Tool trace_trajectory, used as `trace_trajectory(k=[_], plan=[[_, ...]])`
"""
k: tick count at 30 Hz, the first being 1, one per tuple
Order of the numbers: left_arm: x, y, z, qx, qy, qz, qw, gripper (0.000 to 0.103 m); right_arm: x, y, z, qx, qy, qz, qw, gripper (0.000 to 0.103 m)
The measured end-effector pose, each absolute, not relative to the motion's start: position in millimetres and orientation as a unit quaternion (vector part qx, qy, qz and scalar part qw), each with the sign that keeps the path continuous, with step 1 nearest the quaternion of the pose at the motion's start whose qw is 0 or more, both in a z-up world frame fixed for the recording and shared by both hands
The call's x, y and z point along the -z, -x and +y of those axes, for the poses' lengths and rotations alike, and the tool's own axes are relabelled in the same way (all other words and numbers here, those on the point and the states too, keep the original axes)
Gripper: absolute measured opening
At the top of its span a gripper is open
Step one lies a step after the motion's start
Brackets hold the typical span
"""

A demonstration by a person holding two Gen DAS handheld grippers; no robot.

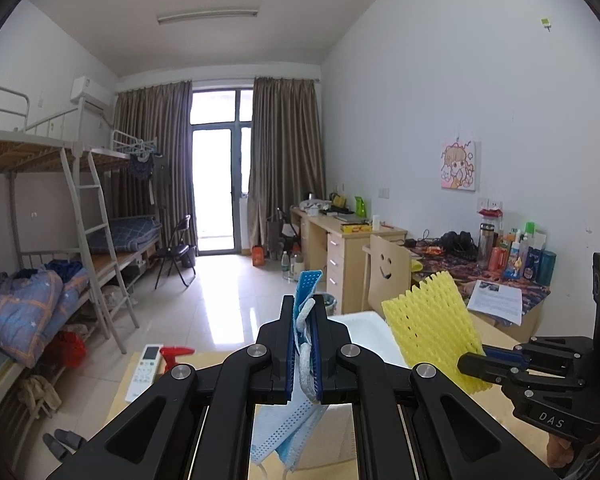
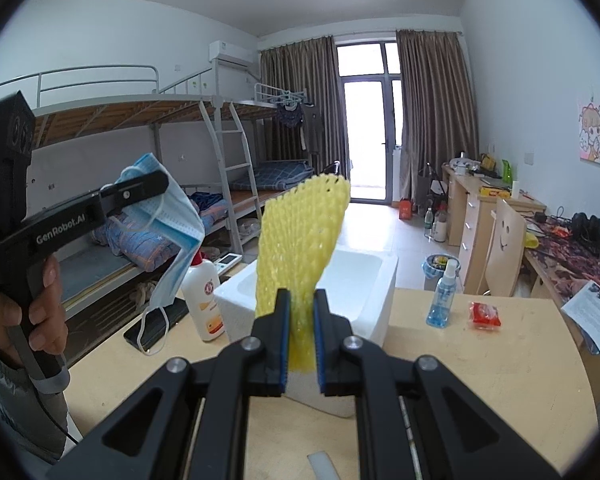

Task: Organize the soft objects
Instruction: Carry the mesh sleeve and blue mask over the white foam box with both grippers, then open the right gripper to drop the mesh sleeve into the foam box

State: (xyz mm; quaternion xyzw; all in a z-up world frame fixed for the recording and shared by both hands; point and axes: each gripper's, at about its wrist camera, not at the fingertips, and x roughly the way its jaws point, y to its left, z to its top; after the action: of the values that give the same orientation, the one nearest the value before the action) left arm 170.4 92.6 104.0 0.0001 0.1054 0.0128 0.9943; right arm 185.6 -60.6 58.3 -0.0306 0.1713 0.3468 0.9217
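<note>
Left gripper [image 1: 303,312] jaws pinch mask [image 1: 306,292] — right gripper [image 2: 302,300] clamps foam net [image 2: 300,240].

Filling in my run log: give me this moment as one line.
left gripper: shut on blue face mask | right gripper: shut on yellow foam net | both held above white foam box

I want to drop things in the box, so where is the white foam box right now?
In the right wrist view the white foam box sits on the wooden table, straight ahead behind the yellow foam net, between the white bottle and the blue spray bottle.
</note>
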Motion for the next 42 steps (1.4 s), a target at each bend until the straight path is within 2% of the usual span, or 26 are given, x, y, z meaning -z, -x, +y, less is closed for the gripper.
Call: trace_trajectory(k=[42], plan=[[-100.6, -218.5, 111.7, -0.048, 0.003, 0.113, 0.992, 0.007, -61.9, -265.5, -0.5, -0.374, 0.052, 0.209, 0.902, 0.014]])
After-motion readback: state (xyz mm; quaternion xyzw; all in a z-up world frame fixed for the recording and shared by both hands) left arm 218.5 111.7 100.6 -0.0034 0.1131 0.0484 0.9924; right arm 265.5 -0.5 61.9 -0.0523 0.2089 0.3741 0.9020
